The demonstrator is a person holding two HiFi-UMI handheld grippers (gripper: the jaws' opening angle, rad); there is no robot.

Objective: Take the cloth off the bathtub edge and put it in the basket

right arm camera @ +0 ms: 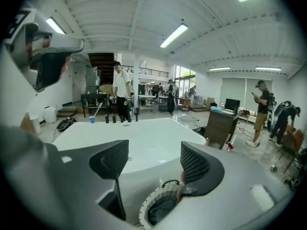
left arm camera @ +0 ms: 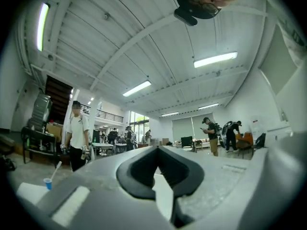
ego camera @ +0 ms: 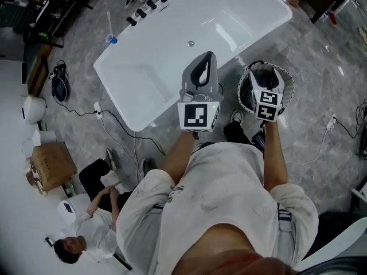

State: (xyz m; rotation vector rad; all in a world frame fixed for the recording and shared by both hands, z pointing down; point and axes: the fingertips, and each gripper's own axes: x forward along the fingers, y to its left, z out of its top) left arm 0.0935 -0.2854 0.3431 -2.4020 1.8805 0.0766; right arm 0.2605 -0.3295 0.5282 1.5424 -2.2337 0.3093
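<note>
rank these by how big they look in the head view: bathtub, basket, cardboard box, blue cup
1. bathtub: by far the largest.
2-3. basket and cardboard box: they look about alike, and the basket is partly covered, so they are not ranked.
4. blue cup: the smallest.

Grey stone floor (ego camera: 321,67), white tub (ego camera: 149,67) standing upper centre, basket (ego camera: 243,90) just right of it, box (ego camera: 53,165) far left, person (ego camera: 94,211) seated lower left
</note>
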